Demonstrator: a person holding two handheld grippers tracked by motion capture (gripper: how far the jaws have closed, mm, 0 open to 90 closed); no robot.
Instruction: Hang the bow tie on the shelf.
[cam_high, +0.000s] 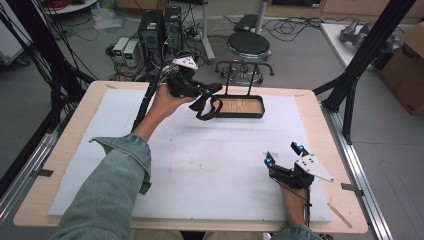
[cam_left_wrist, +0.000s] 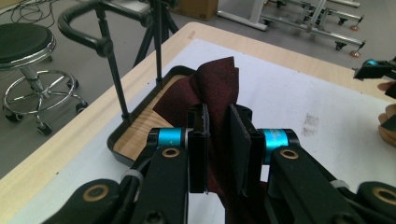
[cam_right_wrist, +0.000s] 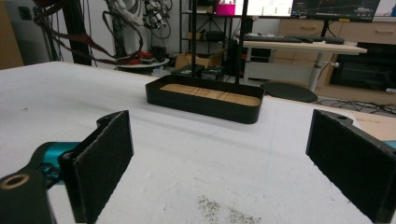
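A dark red cloth (cam_high: 206, 106) hangs from my left gripper (cam_high: 209, 91), held above the table just left of a black tray (cam_high: 240, 115). The tray has a wooden bottom and a tall black handle frame (cam_high: 239, 75). In the left gripper view the jaws stand close together, shut on a fold of the cloth (cam_left_wrist: 215, 84), with the tray (cam_left_wrist: 112, 140) below and to the left. My right gripper (cam_high: 284, 153) rests on the white mat at the near right, open. Nothing lies between its pads (cam_right_wrist: 102, 163), and the tray (cam_right_wrist: 205, 105) stands farther ahead.
A white foam mat (cam_high: 200, 160) covers the wooden table (cam_high: 320, 120). A black stool (cam_high: 248, 45) and computer towers (cam_high: 160, 27) stand on the floor beyond the far edge. Black frame posts (cam_high: 360, 55) rise at the right.
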